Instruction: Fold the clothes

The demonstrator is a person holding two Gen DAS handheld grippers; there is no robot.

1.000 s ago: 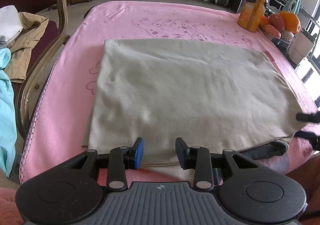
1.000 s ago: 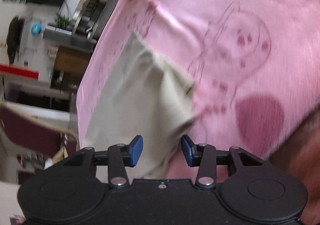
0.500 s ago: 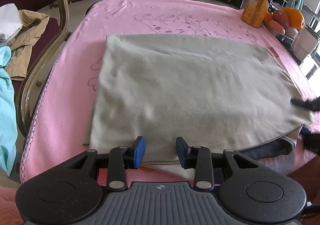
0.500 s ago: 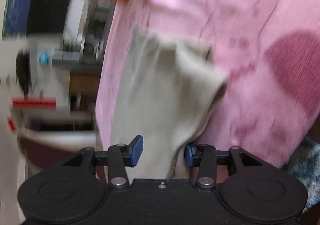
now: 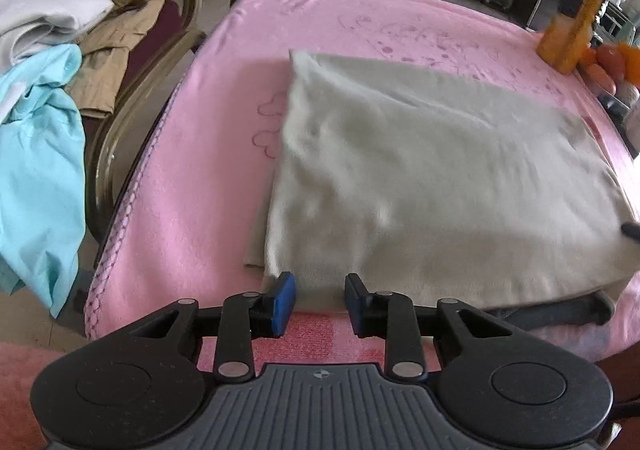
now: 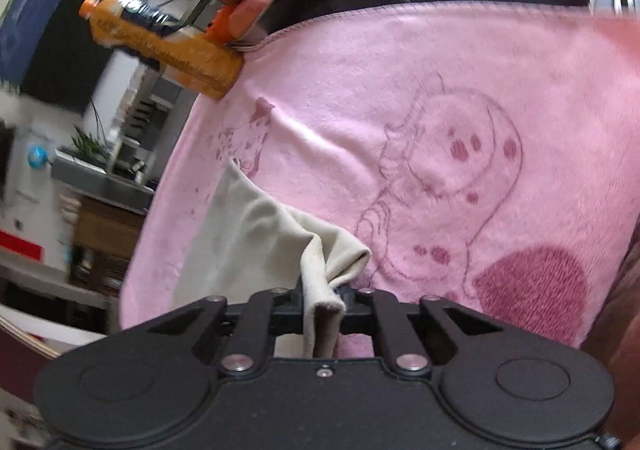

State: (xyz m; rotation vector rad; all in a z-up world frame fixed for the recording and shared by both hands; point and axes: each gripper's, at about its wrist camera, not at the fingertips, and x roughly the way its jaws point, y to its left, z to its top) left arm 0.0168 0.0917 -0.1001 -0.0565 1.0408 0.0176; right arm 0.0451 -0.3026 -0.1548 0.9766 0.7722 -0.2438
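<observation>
1. The beige garment [image 5: 432, 178] lies flat on the pink blanket [image 5: 208, 186] that covers the table, spread ahead of both grippers, so its edges are easy to reach for a fold.
2. The right gripper [image 6: 322, 300] has its jaws closing on a bunched corner of the garment [image 6: 320, 262]; the cloth sits pinched between them and rises off the blanket, probably so that side can be carried across.
3. The left gripper [image 5: 318, 302] is at the near hem; its jaws are closing, still apart, with the hem just ahead of them and no cloth seen between, likely lining up for a matching hold.
4. Other clothes [image 5: 40, 154] lie heaped on a chair [image 5: 120, 122] well to the left of the left jaws, seemingly waiting their turn.
5. A bottle [image 5: 576, 14] and fruit [image 5: 612, 62] stand far ahead and right, clear of the folding area.
</observation>
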